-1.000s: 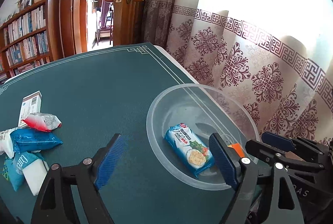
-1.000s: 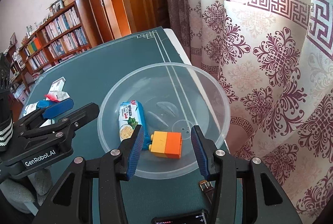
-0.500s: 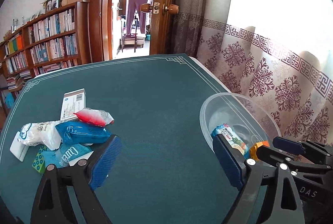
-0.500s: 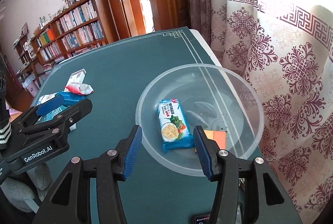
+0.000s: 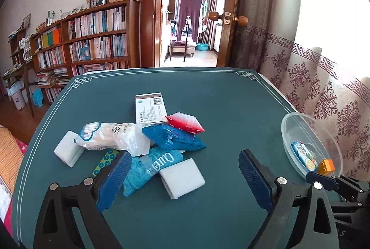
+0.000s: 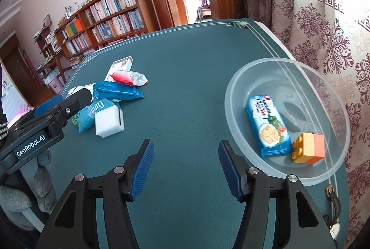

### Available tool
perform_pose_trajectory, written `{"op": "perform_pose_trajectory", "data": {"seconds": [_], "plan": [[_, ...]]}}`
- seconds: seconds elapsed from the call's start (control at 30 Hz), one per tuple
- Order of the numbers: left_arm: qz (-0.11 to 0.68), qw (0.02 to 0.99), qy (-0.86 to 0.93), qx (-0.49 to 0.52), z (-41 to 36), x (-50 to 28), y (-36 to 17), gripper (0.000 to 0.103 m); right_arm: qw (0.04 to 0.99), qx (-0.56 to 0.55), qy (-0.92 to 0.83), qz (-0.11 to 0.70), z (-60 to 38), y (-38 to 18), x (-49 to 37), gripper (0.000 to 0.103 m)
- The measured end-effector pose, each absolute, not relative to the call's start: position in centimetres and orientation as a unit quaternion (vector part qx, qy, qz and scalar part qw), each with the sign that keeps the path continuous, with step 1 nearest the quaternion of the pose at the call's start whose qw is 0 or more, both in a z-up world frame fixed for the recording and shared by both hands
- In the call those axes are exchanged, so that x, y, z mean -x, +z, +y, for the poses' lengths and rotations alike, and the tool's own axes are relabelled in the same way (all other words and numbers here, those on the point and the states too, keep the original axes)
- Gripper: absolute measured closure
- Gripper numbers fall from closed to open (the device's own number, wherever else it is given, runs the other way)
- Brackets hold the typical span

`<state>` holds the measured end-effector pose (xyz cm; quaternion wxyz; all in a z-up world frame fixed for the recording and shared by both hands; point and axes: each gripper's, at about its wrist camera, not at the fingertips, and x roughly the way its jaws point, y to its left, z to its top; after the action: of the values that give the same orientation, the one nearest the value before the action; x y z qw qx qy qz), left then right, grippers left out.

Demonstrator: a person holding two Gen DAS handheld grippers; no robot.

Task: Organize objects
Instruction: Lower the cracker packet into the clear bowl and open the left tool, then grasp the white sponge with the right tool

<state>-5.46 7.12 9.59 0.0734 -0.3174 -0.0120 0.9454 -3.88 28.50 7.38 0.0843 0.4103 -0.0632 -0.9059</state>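
A clear plastic bowl (image 6: 254, 68) (image 5: 286, 131) at the table's right edge holds a blue noodle packet (image 6: 268, 124) and an orange-yellow toy brick (image 6: 309, 148). A pile at the left includes a white sponge block (image 5: 182, 177), a teal Curel pouch (image 5: 152, 165), a blue packet (image 5: 173, 138), a red-white sachet (image 5: 185, 121), a white bag (image 5: 111, 135) and a medicine box (image 5: 150, 110). My left gripper (image 5: 182, 182) is open, still widening, with the sponge block between its jaws untouched. My right gripper (image 6: 186, 170) is opening over bare cloth left of the bowl, nothing between its jaws.
A second white block (image 5: 68, 150) lies at the pile's left. The green table cloth (image 6: 185, 64) ends at a patterned curtain (image 6: 323, 41) on the right. A bookshelf (image 5: 87, 45) and an open doorway (image 5: 192, 24) stand beyond the far edge. A watch strap (image 6: 333, 198) lies near the bowl.
Both grippers swung left, away from the bowl. The left one now faces the pile. The right gripper's jaws spread wider, leaving the toy brick in the bowl.
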Motion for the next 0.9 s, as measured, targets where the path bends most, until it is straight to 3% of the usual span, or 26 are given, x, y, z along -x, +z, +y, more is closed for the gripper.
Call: {"op": "perform_pose_trajectory", "data": {"seconds": [0.53,0.9], "plan": [[-0.049,-0.011,0.942,0.331,-2.0,4.8,7.9,0.007,0.172,-0.420,-0.890,-0.042,19.8,4.9,6.8,0.035],[-0.057,-0.026,0.938,0.341,-4.0,5.2,7.1,0.007,0.188,-0.431,-0.883,-0.016,15.4,3.4,10.2,0.032]]}}
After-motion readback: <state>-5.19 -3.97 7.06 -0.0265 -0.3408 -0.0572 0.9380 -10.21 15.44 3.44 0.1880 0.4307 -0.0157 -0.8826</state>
